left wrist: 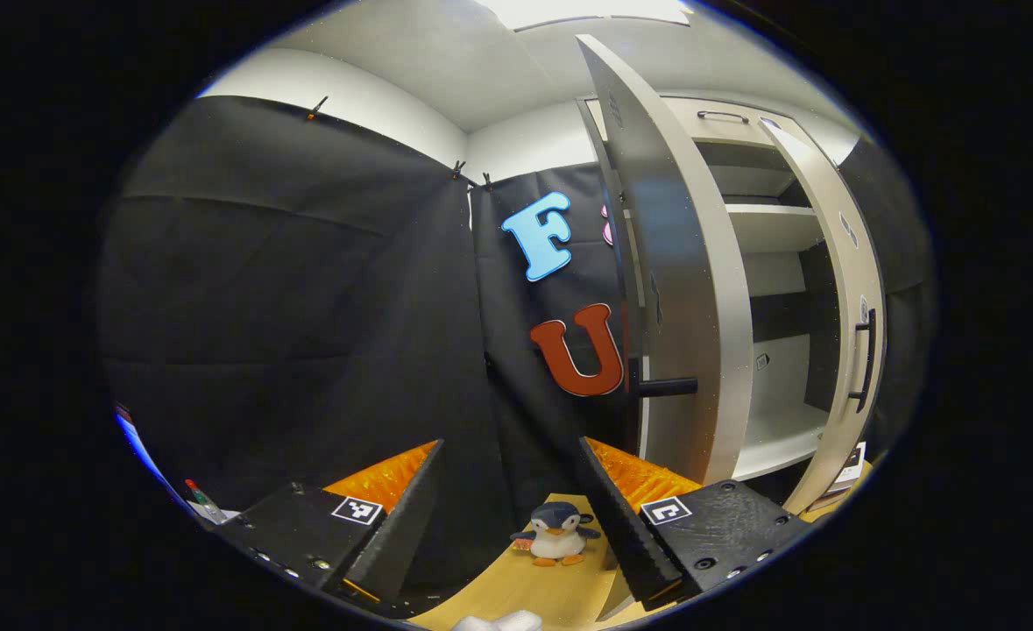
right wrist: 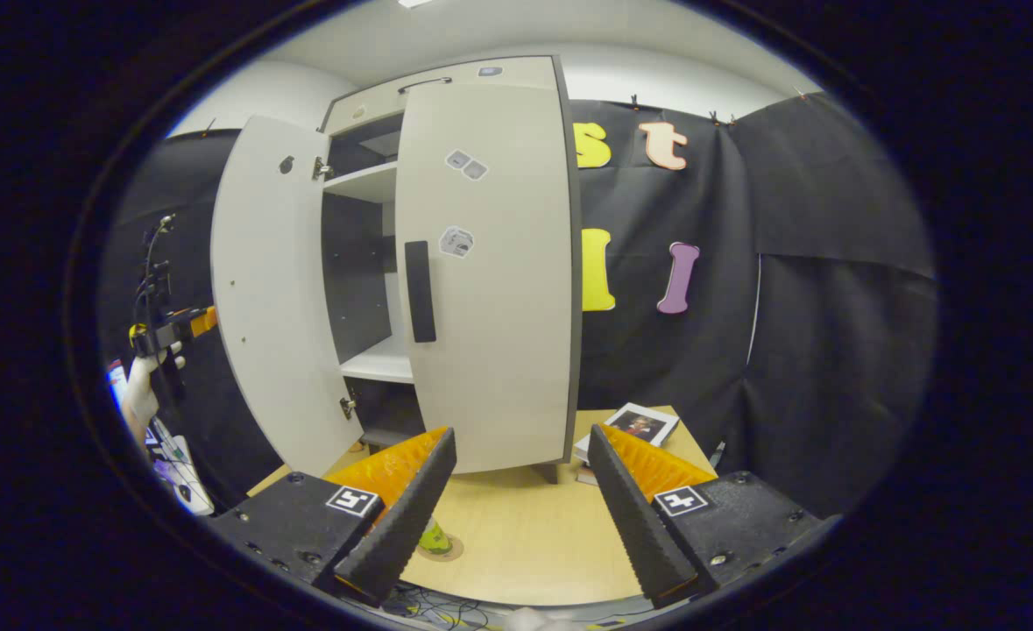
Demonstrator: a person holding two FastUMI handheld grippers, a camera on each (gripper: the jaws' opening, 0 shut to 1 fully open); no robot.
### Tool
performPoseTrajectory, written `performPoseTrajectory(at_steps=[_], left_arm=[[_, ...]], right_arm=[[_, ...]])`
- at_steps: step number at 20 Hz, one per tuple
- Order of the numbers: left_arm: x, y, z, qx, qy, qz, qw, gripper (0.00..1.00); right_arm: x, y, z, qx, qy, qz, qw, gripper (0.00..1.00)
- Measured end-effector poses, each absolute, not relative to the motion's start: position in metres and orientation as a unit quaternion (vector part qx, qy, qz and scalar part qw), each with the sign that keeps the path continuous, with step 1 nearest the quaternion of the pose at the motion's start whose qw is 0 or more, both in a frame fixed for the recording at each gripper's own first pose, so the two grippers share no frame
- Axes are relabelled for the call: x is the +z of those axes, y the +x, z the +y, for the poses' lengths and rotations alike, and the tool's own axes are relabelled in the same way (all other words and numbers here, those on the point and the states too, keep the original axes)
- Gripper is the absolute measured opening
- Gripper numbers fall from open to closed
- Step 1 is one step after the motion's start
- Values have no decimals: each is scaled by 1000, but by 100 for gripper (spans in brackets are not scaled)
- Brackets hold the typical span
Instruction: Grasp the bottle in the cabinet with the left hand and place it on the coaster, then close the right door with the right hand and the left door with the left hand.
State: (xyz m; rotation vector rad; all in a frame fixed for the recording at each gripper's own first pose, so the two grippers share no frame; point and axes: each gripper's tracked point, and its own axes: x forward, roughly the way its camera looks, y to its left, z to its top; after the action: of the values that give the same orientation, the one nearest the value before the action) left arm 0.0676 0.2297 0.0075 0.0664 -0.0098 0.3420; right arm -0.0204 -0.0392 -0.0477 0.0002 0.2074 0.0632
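The white cabinet (right wrist: 516, 74) stands on the wooden table (right wrist: 516, 543). In the right gripper view its right door (right wrist: 498, 289), with a black handle (right wrist: 420, 291), is swung most of the way in, and its left door (right wrist: 266, 298) stands wide open. A greenish bottle (right wrist: 434, 536) sits on a round coaster (right wrist: 448, 552), mostly hidden behind my right gripper's left finger. My right gripper (right wrist: 521, 431) is open in front of the right door, holding nothing. My left gripper (left wrist: 509, 443) is open and holding nothing, left of the open left door (left wrist: 669, 289); a hand holds this left gripper (right wrist: 170, 337) far off.
A penguin plush (left wrist: 558, 533) sits on the table (left wrist: 516, 596) between the left gripper's fingers. The left door's black handle (left wrist: 667, 386) sticks out toward the wall. A book (right wrist: 634, 427) lies right of the cabinet. The cabinet's lower shelf (left wrist: 779, 438) is bare.
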Motion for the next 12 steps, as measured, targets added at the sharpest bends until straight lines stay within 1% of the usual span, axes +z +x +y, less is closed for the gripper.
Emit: performPoseTrajectory(at_steps=[2,3,4,8,9,10,12], left_arm=[[8,67,225,173,32,-5,984,89],[9,66,221,171,32,-6,985,84],[10,66,216,169,32,-7,985,89],[11,64,186,147,32,-6,989,89],[12,65,176,140,32,-7,990,84],[12,66,168,133,31,-9,991,89],[12,70,148,119,29,-11,992,89]], right_arm=[[-42,-21,-36,39,-1,96,995,100],[-40,-22,-35,43,-2,93,995,99],[-41,-22,-33,47,-3,92,995,99],[-43,-25,-36,57,-1,91,994,99],[-43,-24,-40,56,-2,90,994,99],[-42,-22,-43,55,-3,88,995,99],[-42,-18,-49,55,-4,89,995,99]])
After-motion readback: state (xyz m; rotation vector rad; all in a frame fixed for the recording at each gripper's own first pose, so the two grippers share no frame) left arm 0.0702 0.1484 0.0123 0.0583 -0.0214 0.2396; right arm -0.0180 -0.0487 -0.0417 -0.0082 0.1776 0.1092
